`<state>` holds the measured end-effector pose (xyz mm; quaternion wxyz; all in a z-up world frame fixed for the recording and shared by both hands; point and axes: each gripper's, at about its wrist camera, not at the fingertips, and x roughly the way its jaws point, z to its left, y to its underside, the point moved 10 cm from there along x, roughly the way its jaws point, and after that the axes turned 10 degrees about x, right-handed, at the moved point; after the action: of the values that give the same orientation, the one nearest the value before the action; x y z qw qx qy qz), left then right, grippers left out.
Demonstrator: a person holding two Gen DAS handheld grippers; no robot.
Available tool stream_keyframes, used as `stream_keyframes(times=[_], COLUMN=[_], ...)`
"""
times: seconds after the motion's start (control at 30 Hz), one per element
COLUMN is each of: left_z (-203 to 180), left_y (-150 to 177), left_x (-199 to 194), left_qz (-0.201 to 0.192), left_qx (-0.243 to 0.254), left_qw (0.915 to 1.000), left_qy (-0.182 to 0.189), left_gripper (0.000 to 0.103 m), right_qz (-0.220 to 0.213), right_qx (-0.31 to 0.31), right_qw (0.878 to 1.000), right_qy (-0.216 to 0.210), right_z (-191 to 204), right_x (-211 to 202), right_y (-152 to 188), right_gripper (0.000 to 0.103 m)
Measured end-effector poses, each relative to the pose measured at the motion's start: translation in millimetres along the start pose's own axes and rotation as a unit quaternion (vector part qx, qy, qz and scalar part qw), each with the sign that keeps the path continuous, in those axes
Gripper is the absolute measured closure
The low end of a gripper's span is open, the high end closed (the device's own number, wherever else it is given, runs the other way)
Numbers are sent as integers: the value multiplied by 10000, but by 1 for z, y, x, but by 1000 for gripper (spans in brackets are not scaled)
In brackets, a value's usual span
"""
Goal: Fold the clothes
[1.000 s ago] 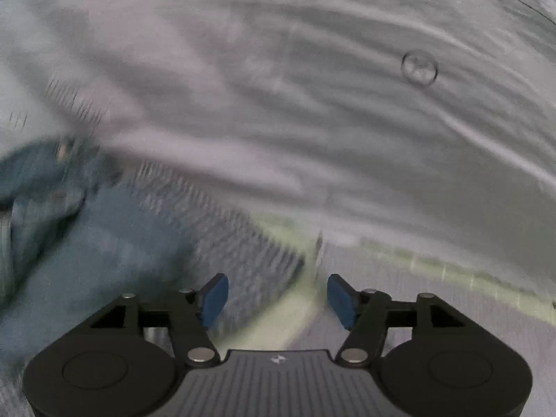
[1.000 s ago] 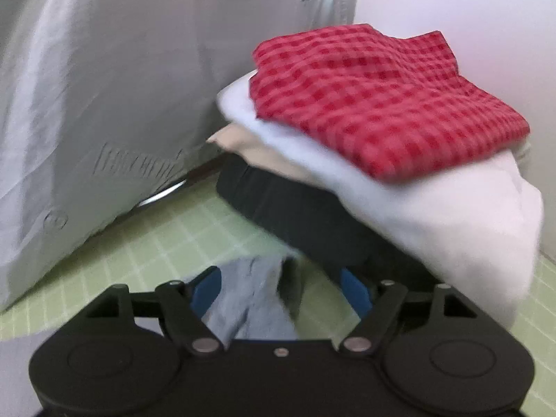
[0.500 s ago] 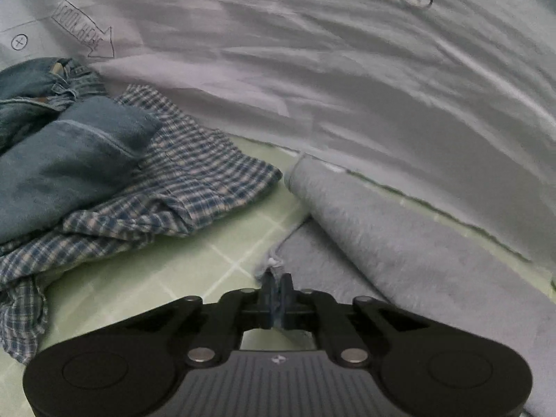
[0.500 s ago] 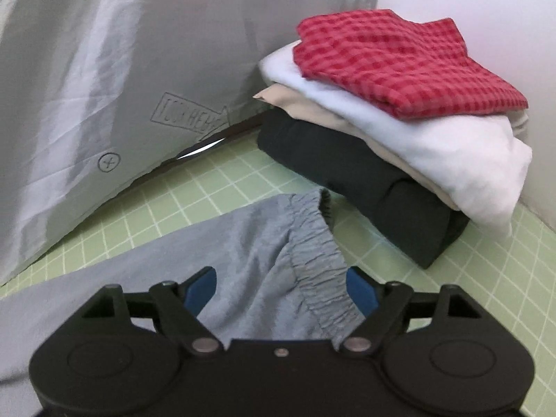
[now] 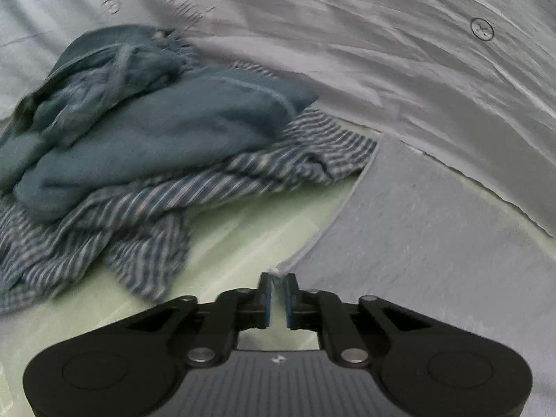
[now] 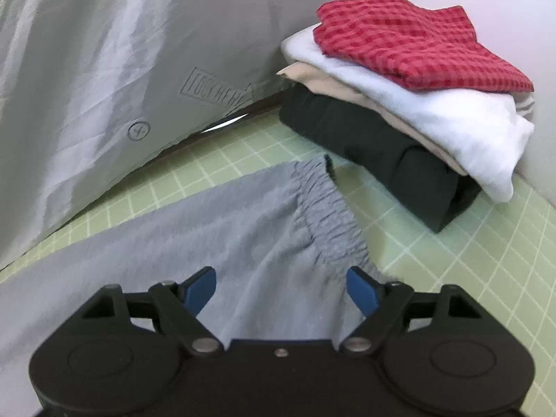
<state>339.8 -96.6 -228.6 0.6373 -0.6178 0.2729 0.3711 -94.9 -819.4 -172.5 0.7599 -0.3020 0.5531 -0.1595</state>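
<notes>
Beside grey trousers (image 6: pixel 222 229), folded stack (image 6: pixel 410 104)

A green mat (image 6: pixel 434 260) with a pale grid carries everything. Grey pants (image 6: pixel 215 229) lie spread flat across it, waistband toward a stack (image 6: pixel 399 104) of folded clothes, a black piece at its base on the mat. At the pants' other end, a plaid shirt (image 5: pixel 166 208) lies crumpled just beside them, jeans (image 5: pixel 139 118) on top. A grey sheet (image 6: pixel 104 69) borders the mat behind the pants
</notes>
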Motion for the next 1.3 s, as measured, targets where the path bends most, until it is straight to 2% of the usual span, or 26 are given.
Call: stream_keyframes(times=[0.03, 0.07, 0.13, 0.23, 0.33, 0.47, 0.6, 0.83, 0.9, 1.0, 1.13, 1.3], left_z=[0, -1, -5, -22, -41, -55, -54, -27, -14, 15, 45, 82], left_y=[4, 7, 16, 42, 79, 142, 196, 251, 257, 258, 244, 226], left_x=[-6, -13, -32, -63, -94, -125, -153, -182, -186, -186, -170, -151], left_qz=[-3, -28, -92, -40, 105, 408, 682, 911, 923, 892, 757, 587], left_qx=[-20, -26, -21, 176, 495, 690, 686, 483, 251, -235, -377, -555], left_qw=[10000, 9999, 9997, 9984, 9954, 9909, 9886, 9893, 9908, 9926, 9951, 9966], left_qy=[40, 104, 245, 528, 807, 1079, 1150, 1031, 953, 788, 521, 185], left_gripper=[70, 64, 47, 31, 23, 22, 22, 22, 22, 22, 22, 22], right_qz=[12, -7, -61, -57, -47, 20, 171, 475, 552, 552, 585, 572], right_qx=[-24, -7, 47, 242, 446, 740, 1088, 1824, 2024, 2041, 1944, 1590], right_qw=[10000, 10000, 9998, 9995, 9988, 9972, 9939, 9812, 9760, 9748, 9759, 9835], right_qy=[-50, -96, -186, -191, -188, -107, 16, -410, -581, -716, -804, -649], right_z=[0, -2, -8, -32, -58, -98, -141, -173, -174, -170, -165, -158], right_x=[-3, -8, -18, -33, -47, -63, -71, -65, -62, -60, -60, -59], right_y=[2, 4, 7, 20, 35, 59, 89, 110, 113, 112, 112, 115], right_gripper=[12, 5, 1, 0, 0, 0, 0, 0, 0, 0, 0, 0])
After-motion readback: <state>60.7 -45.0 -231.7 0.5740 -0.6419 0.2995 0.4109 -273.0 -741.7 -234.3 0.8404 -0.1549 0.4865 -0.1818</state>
